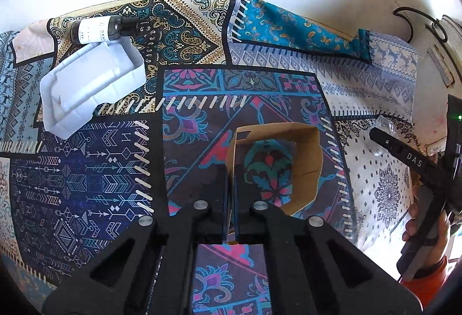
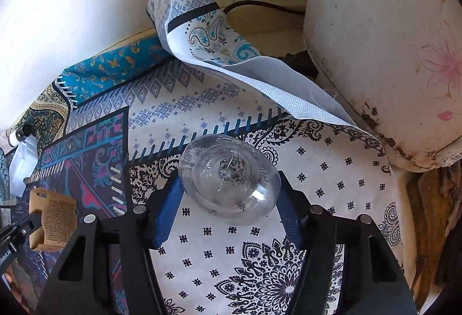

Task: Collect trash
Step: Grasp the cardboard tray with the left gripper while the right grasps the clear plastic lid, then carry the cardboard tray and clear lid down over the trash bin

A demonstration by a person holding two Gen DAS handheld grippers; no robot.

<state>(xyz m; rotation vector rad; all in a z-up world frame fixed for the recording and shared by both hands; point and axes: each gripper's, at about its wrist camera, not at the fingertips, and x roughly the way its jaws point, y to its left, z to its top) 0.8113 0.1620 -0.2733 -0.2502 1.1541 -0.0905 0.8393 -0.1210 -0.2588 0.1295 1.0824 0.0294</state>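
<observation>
Two hand-held grippers worked a table covered in a patchwork-print cloth as the trash pickup got under way. The left gripper had its jaws pinched together on the near wall of an open brown cardboard sleeve, which sat on the purple panel in the middle of the cloth. The right gripper stood partly open around a clear plastic bottle lying on the white panel near a large white container; its blue pads appeared to touch the bottle's sides, though how firmly they gripped could not be told. Both pieces looked to be resting on the cloth, not yet lifted. Well apart, near the far left edge, a white plastic tray and a small dark bottle with a white label lay untouched, side by side. No bin showed in either view, so the job appeared barely begun, with four items left to remove.
</observation>
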